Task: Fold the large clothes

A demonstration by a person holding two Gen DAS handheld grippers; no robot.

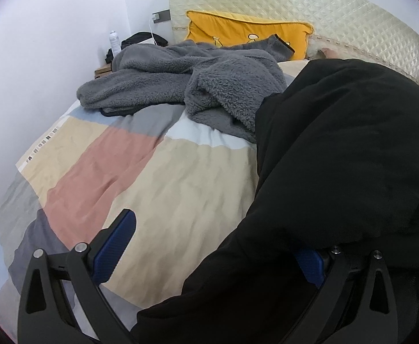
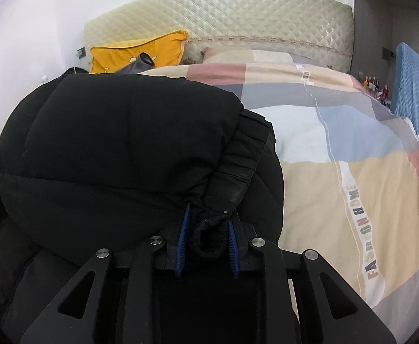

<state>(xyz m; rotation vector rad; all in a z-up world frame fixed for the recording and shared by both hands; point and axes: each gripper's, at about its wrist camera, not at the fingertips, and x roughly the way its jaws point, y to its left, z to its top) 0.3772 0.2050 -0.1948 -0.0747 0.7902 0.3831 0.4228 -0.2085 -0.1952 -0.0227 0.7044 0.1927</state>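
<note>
The right gripper [image 2: 206, 236] pinches a rolled edge of the black puffer jacket [image 2: 109, 143] lying on the patchwork duvet [image 2: 381, 186]. The left gripper [image 1: 215, 246] stands wide open, jacket fabric draped over one finger. A grey fleece robe [image 1: 180, 80] lies near the bed's head end.

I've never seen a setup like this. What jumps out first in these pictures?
A bulky black padded jacket fills the near side of the bed, a bunched edge of it pinched in the right tool. Behind it a grey fleece garment lies crumpled near a yellow pillow at the quilted headboard.

Black jacket [image 2: 117, 143], grey fleece [image 1: 180, 77] (fuzzy), pastel-patchwork duvet [image 1: 180, 177].
</note>
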